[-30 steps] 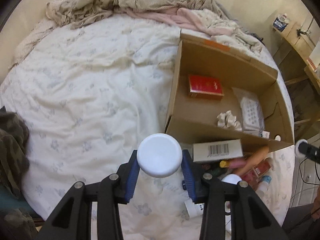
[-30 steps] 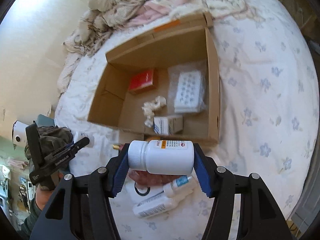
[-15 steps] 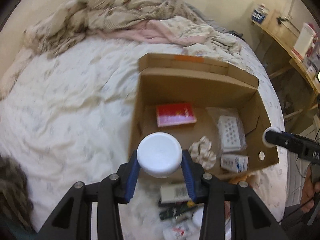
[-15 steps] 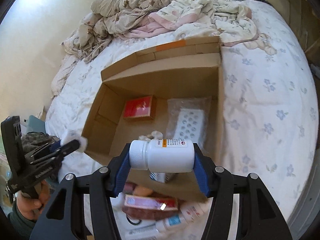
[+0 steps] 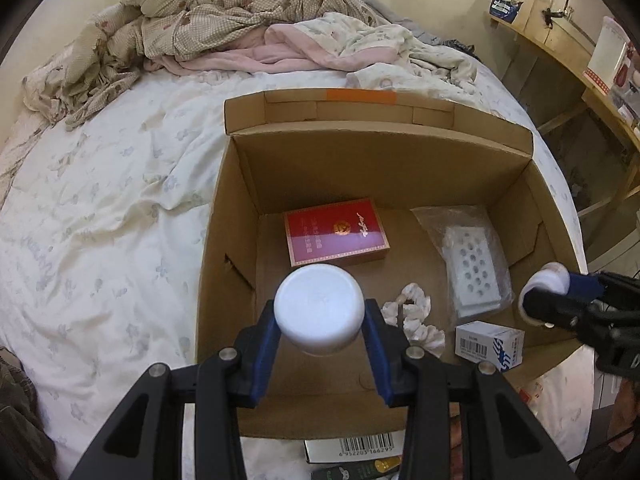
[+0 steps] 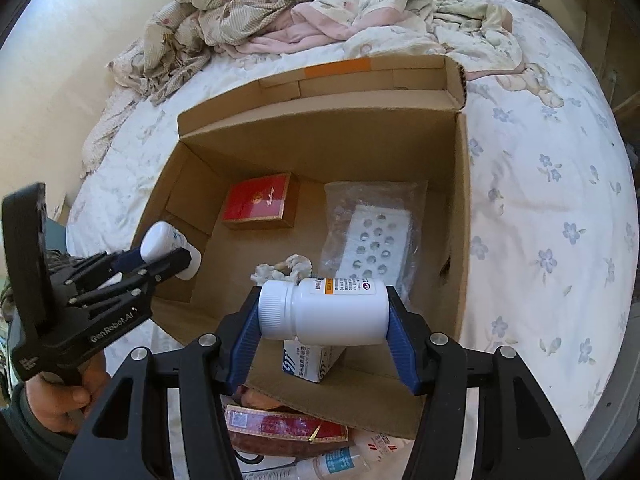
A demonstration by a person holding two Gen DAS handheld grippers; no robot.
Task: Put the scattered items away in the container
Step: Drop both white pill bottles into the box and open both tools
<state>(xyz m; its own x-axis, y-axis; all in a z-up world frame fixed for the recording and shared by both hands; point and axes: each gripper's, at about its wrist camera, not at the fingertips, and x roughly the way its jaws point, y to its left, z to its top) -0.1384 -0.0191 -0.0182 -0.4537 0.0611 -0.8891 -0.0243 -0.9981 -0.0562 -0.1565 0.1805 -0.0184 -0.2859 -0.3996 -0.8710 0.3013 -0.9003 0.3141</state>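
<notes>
**Carrying two bottles over the box**

Left gripper [image 5: 320, 316] clamps a white jar [image 5: 319, 307]; right gripper [image 6: 322, 312] clamps a white pill bottle [image 6: 324, 310] sideways. A second ago both hung short of the cardboard box [image 5: 224, 240]; now both sit above its floor. Beyond them: scrunchie [image 5: 416, 320], red packet [image 5: 335, 232]. Release looks next. Loose items remain behind, outside.

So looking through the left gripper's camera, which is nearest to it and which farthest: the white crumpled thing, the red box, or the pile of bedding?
Nearest first from the left gripper, which grips a white jar:
1. White crumpled thing, on the cardboard box floor just right of the fingers.
2. Red box, flat on the floor beyond the jar, near the back wall.
3. Pile of bedding, outside the box at the bed's far end.
</notes>
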